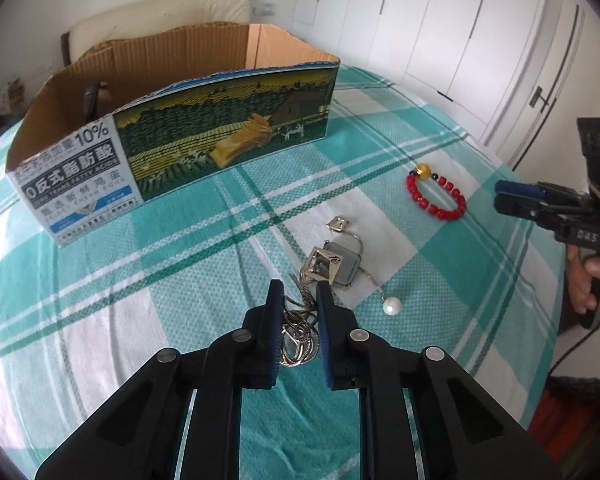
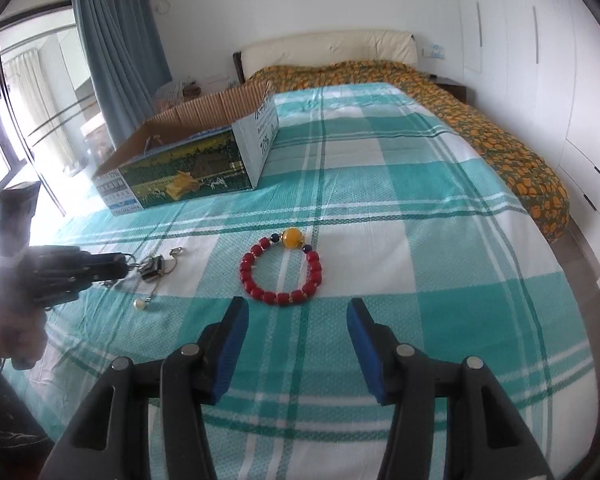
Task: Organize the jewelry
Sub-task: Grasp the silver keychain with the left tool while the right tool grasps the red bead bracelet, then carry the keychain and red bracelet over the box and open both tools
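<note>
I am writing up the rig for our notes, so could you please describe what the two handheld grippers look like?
Both are black plastic tools. The left gripper and the right gripper each have two angular linkage arms with round silver pivot pins and flat fingers faced with blue pads. Seen from the side, the right one has a pistol-style handle, white lettering on its body and a dark cable trailing below.

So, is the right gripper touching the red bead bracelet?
Apart. In the right wrist view the right gripper has open jaws, and bare checked bedsheet shows between their tips and the red bead bracelet.
</note>
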Demonstrator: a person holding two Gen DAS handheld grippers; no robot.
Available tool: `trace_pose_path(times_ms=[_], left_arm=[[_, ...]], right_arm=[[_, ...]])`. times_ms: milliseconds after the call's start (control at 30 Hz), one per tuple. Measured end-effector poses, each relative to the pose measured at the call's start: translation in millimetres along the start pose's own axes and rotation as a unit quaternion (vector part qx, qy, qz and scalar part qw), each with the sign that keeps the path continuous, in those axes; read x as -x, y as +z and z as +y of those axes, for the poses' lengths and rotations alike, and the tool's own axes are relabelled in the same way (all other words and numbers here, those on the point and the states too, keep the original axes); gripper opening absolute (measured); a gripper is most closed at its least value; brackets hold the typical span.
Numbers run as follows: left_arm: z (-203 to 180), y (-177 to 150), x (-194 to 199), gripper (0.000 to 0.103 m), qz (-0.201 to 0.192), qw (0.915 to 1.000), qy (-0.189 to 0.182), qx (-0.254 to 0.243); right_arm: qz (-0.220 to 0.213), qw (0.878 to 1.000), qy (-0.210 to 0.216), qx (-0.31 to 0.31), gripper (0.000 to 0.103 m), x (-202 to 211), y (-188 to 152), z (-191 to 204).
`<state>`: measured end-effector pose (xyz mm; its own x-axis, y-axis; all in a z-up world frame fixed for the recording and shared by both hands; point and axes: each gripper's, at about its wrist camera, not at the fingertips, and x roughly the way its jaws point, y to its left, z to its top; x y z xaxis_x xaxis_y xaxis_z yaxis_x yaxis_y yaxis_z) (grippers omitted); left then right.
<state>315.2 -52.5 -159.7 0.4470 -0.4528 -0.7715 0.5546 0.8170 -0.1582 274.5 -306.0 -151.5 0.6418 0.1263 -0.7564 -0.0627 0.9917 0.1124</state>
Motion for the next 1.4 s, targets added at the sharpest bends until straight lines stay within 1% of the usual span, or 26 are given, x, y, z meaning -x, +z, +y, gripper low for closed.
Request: trace_pose_path(times_ms=[100,167,233,267,333,400,500,567,667,800,933,1000,1067,1200,1267,1400], left_arm=[[0.0,-1.3,1.5,0.014,-0.005,0.9998,0.001,0.019],[2.7,-2.9,6.7,0.014,-0.009,0.9995,-0.002,0.031],[6.5,-2.9,11.8,0.014,-0.013,0.999,-0.005,0.043],[9.2,-2.5,15.5,0.014,-0.016,0.9986,-0.008,0.05],[14.1,-1.2,23.3,0.014,-0.022,0.9975,-0.012,0.065],[18.8,1.8,34.3,0.014,-0.031,0.9962,-0.018,0.08],[22.7,10.4,53.6,0.014,-0.047,0.9942,-0.022,0.094],[24.2,18.1,69.1,0.014,-0.061,0.993,-0.024,0.099],[27.1,32.2,95.3,0.014,-0.08,0.9916,-0.018,0.1],[35.6,62.2,124.6,0.014,-0.096,0.989,-0.012,0.112],[53.0,101.4,147.8,0.014,-0.116,0.9858,-0.009,0.121],[60.6,121.1,157.6,0.014,-0.128,0.985,0.007,0.115],[67.7,139.9,160.1,0.014,-0.136,0.9843,0.031,0.107],[91.1,165.5,144.8,0.014,-0.137,0.9823,0.055,0.116],[102.8,171.9,131.0,0.014,-0.131,0.9814,0.073,0.12],[128.4,171.0,93.5,0.014,-0.108,0.9801,0.084,0.144]], right_arm=[[0.026,0.999,0.001,0.042,0.053,-33.1,21.7,5.2],[0.038,0.997,0.013,0.072,0.051,-53.0,32.0,12.5],[0.056,0.993,0.004,0.105,0.05,-72.8,38.2,18.5],[0.049,0.992,-0.004,0.12,0.041,-75.8,40.6,20.5],[0.059,0.99,0.0,0.127,0.018,-78.1,46.0,20.5],[0.052,0.992,0.014,0.11,0.018,-68.7,51.5,17.9],[0.036,0.995,0.034,0.089,0.018,-43.5,61.8,18.2],[0.024,0.995,0.05,0.077,0.018,-24.3,70.0,21.0],[0.009,0.996,0.06,0.071,0.018,-1.5,85.8,28.1],[-0.013,0.994,0.079,0.069,0.018,23.6,114.6,40.1],[-0.032,0.992,0.094,0.08,0.018,39.6,148.3,54.0],[-0.042,0.991,0.096,0.087,0.018,43.0,166.3,61.6],[-0.049,0.989,0.098,0.095,0.018,42.0,183.0,69.3],[-0.05,0.988,0.101,0.103,0.018,24.3,211.0,82.8],[-0.037,0.989,0.108,0.098,0.018,5.8,222.3,85.6],[0.001,0.99,0.109,0.095,0.018,-40.2,232.1,89.3]])
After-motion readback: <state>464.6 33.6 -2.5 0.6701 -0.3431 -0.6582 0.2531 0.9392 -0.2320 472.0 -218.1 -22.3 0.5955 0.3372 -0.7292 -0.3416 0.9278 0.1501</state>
